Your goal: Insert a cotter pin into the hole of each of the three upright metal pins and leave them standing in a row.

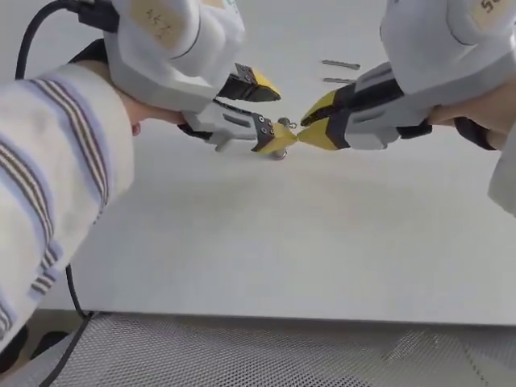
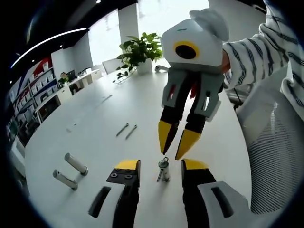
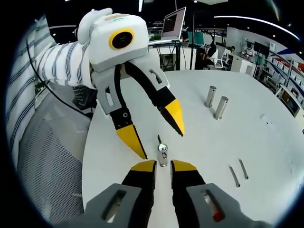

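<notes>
Left hand-held gripper (image 2: 161,165) is spread around the upright metal pin (image 2: 163,171), well in from the surface's (image 1: 242,242) near edge. Right hand-held gripper (image 3: 164,165) is narrowly parted at the cotter pin (image 2: 165,160). The handwritten label (image 1: 153,22) is unreadable.

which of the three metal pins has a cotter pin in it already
The metal pin standing between the left gripper and right gripper: a thin cotter pin sticks out near its top. The other two pins stand bare, farther back.

We are in an open office: a broad white table (image 2: 85,128), a leafy green potted plant (image 2: 140,50), a dark flat computer monitor (image 3: 173,22), perhaps blurred wall shelves (image 2: 33,90).
</notes>
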